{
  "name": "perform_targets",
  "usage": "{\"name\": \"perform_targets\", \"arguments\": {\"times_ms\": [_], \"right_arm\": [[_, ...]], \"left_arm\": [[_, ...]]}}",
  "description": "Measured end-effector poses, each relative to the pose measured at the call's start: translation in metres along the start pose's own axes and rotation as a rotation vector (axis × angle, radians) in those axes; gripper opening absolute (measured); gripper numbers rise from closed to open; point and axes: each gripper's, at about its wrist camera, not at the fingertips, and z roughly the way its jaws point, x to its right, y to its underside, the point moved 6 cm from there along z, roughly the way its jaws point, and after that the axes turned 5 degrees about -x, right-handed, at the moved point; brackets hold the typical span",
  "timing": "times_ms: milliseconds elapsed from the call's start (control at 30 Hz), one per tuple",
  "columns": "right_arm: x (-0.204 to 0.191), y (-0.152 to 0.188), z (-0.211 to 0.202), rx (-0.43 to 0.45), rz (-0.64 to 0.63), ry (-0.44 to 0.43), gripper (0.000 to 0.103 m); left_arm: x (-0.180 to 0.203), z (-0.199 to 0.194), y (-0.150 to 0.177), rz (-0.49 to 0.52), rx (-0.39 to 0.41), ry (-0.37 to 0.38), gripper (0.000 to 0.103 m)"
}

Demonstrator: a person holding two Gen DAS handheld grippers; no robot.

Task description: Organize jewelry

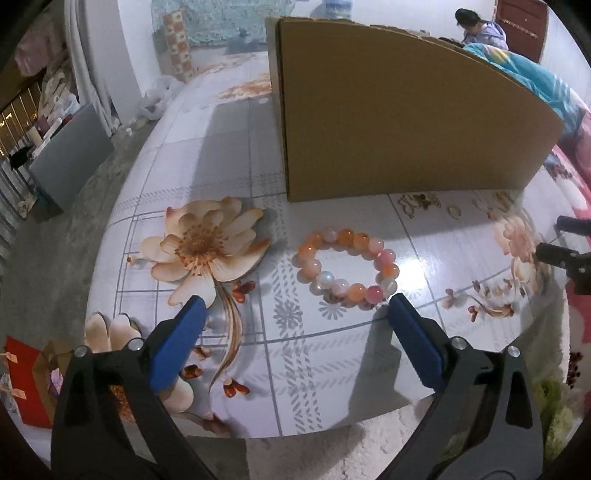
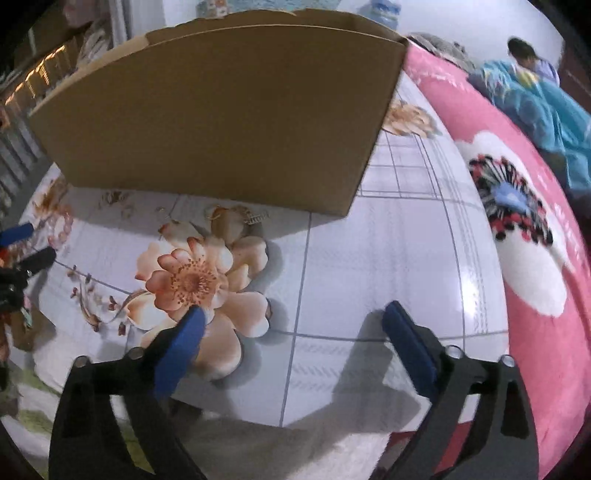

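Bead bracelet (image 1: 346, 268) of orange, pink and white, flat on floral tablecloth (image 1: 280, 332), just beyond left gripper (image 1: 293, 308); jaws spread wide, nothing between. Right gripper (image 2: 295, 314) likewise spread, empty, over printed flower (image 2: 199, 284). Farther back, small gold pieces (image 1: 421, 203) against foot of cardboard box (image 1: 406, 122). Beyond box, seated person (image 1: 480, 27).

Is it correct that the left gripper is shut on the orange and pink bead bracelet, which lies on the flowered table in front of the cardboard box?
Not quite. The left gripper is open, holding nothing. The left wrist view shows the bead bracelet lying free on the flowered table, in front of the cardboard box.
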Motion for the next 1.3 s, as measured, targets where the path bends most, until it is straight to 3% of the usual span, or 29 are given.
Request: {"name": "perform_targets", "arguments": {"times_ms": [167, 300, 567, 667, 767, 867, 967, 1000, 1167, 1300], "right_arm": [[0.003, 0.003, 0.001, 0.001, 0.023, -0.048, 0.097], [0.004, 0.001, 0.003, 0.011, 0.031, -0.033, 0.097], [0.002, -0.005, -0.011, 0.059, 0.062, -0.036, 0.097], [-0.007, -0.012, -0.034, 0.137, 0.080, -0.131, 0.096], [-0.018, -0.029, -0.054, 0.220, 0.086, -0.241, 0.086], [-0.025, -0.044, -0.059, 0.242, 0.103, -0.320, 0.063], [-0.027, -0.057, -0.055, 0.225, 0.126, -0.393, 0.043], [-0.027, -0.062, -0.053, 0.219, 0.136, -0.416, 0.040], [-0.030, -0.071, -0.047, 0.207, 0.167, -0.449, 0.035], [-0.029, -0.074, -0.045, 0.220, 0.197, -0.504, 0.031]], "left_arm": [[0.001, -0.002, 0.001, -0.010, -0.028, -0.002, 0.096], [-0.001, 0.002, -0.003, -0.006, -0.059, 0.011, 0.096], [0.000, 0.006, -0.011, 0.019, -0.037, 0.005, 0.096], [-0.003, -0.013, -0.020, 0.021, 0.077, -0.005, 0.095], [-0.005, -0.033, -0.038, 0.020, 0.188, 0.010, 0.091], [-0.004, -0.040, -0.055, 0.020, 0.235, 0.028, 0.068], [0.004, -0.039, -0.066, 0.037, 0.250, 0.076, 0.052], [0.006, -0.038, -0.069, 0.045, 0.254, 0.081, 0.051], [0.009, -0.027, -0.082, 0.044, 0.266, 0.083, 0.040], [-0.001, -0.025, -0.087, 0.006, 0.287, 0.086, 0.040]]}}
